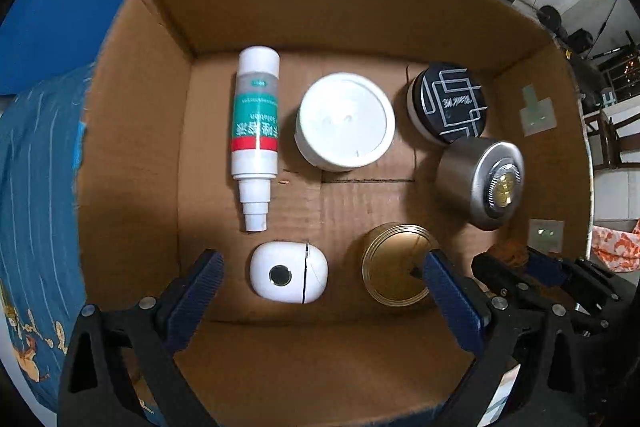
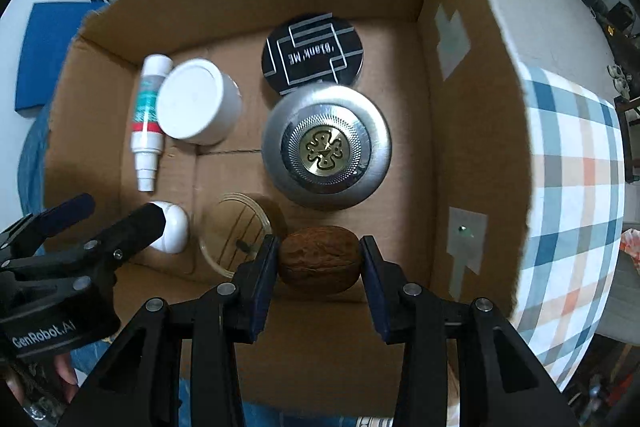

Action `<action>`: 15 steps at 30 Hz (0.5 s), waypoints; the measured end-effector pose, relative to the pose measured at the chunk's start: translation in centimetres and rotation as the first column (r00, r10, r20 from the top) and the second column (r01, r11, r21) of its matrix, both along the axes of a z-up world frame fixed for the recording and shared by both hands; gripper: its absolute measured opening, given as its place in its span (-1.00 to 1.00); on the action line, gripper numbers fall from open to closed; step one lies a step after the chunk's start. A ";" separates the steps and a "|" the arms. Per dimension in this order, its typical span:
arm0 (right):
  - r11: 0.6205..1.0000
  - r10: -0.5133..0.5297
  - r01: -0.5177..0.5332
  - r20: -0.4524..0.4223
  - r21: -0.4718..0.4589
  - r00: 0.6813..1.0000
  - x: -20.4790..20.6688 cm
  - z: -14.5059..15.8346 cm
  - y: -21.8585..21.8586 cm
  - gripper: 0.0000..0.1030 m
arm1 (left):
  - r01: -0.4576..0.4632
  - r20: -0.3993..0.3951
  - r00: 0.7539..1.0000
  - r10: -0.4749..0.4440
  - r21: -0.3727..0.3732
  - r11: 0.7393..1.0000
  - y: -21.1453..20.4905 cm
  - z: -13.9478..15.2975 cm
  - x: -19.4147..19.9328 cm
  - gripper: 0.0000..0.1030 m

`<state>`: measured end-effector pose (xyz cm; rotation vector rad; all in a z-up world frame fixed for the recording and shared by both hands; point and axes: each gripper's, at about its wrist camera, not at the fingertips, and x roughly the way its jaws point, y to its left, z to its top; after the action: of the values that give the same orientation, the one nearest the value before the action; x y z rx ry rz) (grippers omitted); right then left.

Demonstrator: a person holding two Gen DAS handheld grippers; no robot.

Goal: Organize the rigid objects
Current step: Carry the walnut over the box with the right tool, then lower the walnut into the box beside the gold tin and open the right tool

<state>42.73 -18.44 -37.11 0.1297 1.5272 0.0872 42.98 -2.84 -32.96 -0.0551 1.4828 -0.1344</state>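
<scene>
Both grippers point down into an open cardboard box (image 1: 132, 155). My right gripper (image 2: 319, 247) is shut on a brown walnut (image 2: 318, 261) just above the box floor near the front wall; the walnut (image 1: 506, 251) also shows in the left wrist view. My left gripper (image 1: 320, 267) is open, its blue pads wide apart. Below them lie a white oval case (image 1: 288, 277) and a gold round lid (image 1: 396, 263). Further back lie a white spray bottle (image 1: 256, 131), a white jar (image 1: 346, 123), a black round tin (image 1: 450, 103) and a silver round tin (image 1: 484, 183).
The box walls (image 2: 472, 131) rise on all sides, with torn edges and tape patches on the right one. A blue patterned cloth (image 1: 36, 207) lies left of the box and a checked cloth (image 2: 576, 195) right of it. Bare floor remains mid-box (image 1: 344, 203).
</scene>
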 end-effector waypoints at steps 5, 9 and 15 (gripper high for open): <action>1.000 0.009 -0.010 -0.068 -0.013 0.998 0.6 -2.1 0.3 -0.16 | 0.007 -0.028 1.000 -0.006 0.004 1.000 -0.1 -1.4 0.5 0.97; 1.000 0.005 -0.005 -0.121 -0.007 0.993 1.1 -3.7 0.2 -0.16 | 0.004 -0.046 0.999 -0.004 0.000 1.000 0.0 -2.2 1.0 0.97; 1.000 0.001 -0.003 -0.140 -0.017 0.990 1.1 -4.7 -0.1 -0.15 | 0.002 -0.054 0.999 -0.002 0.006 1.000 0.4 -3.0 0.9 0.97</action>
<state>43.86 -18.55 -41.81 0.1232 1.6683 0.0677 43.90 -2.47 -35.96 -0.0527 1.5371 -0.1314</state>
